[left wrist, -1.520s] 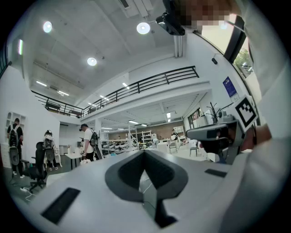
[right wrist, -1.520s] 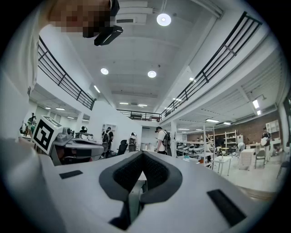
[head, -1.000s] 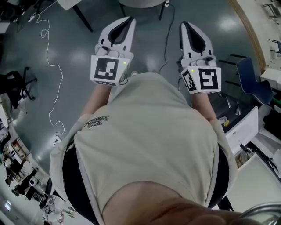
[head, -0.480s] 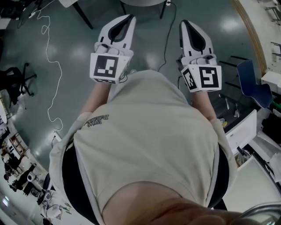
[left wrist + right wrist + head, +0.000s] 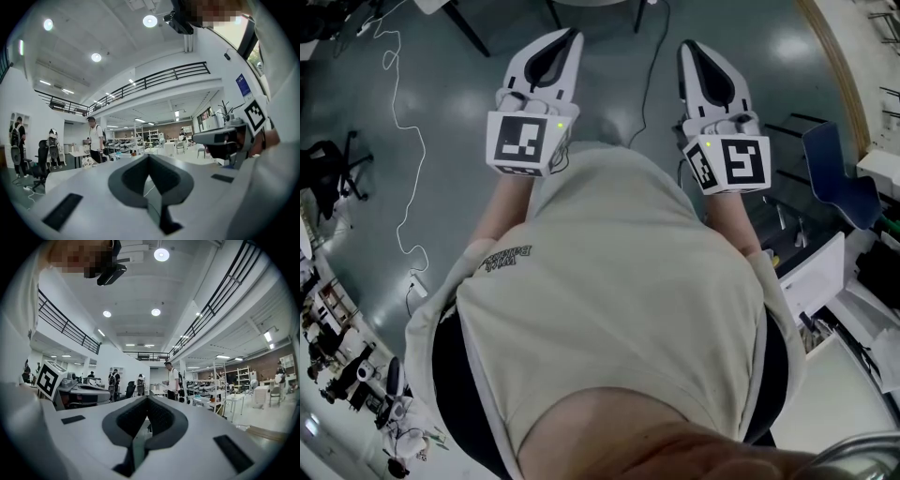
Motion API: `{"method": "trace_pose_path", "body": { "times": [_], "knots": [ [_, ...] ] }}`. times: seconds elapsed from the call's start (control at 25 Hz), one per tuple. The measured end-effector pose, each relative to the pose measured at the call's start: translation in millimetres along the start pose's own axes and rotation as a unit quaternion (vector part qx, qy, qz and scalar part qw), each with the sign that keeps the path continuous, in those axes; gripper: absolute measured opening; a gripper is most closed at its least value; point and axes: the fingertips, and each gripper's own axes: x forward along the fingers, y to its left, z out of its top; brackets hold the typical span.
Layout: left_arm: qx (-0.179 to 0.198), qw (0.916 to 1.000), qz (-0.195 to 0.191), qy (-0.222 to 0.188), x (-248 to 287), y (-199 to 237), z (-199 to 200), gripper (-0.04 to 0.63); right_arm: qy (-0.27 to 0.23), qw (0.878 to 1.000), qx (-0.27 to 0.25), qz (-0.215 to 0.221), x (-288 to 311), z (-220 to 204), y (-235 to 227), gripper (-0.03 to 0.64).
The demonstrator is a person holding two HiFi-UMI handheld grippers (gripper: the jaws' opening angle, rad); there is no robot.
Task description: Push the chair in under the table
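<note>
You are holding both arms out level, left gripper (image 5: 572,36) and right gripper (image 5: 686,47) each pinched together, empty. A blue chair (image 5: 832,173) is standing well right of the right gripper, facing unclear.

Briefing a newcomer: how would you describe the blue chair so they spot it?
From the grey floor in the head view, go right past the right gripper. Beside the white furniture at the right edge stands the blue chair; its colour separates it from the black chair far left.

White left gripper (image 5: 573,36) and right gripper (image 5: 686,47), black-and-white squares on both, beige shirt (image 5: 619,281), grey floor (image 5: 441,103), blue chair (image 5: 834,173)
</note>
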Motion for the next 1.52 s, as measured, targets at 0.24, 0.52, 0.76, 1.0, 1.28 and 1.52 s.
{"method": "trace_pose_path", "body": {
  "times": [0.24,0.52,0.76,1.0,1.28,1.52],
  "knots": [
    [-0.003,0.9999,0.014,0.004,6.4,-24.4,-2.0,0.011,0.002,1.000,0.007,0.005,-20.6,-9.8,-20.2,0.009],
    [0.006,0.9998,0.014,0.012,6.4,-33.9,-6.1,0.011,-0.003,1.000,0.013,0.014,-22.3,-14.0,-21.3,0.009],
    [-0.001,0.9997,0.021,0.012,13.0,-37.2,-14.9,0.011,0.003,1.000,0.009,0.018,-24.7,-25.1,-26.3,0.009],
    [0.000,0.9997,0.022,0.009,24.7,-35.3,-22.8,0.011,0.005,1.000,0.011,0.017,-16.9,-36.1,-42.6,0.009],
    [-0.009,0.9993,0.031,0.016,39.0,-18.2,-30.9,0.011,0.019,0.999,0.013,0.030,6.6,-48.1,-46.4,0.009],
    [-0.009,0.9993,0.029,0.020,56.7,-2.1,-37.3,0.011,0.027,0.999,0.016,0.032,27.6,-54.6,-51.2,0.009]
  ]
}}
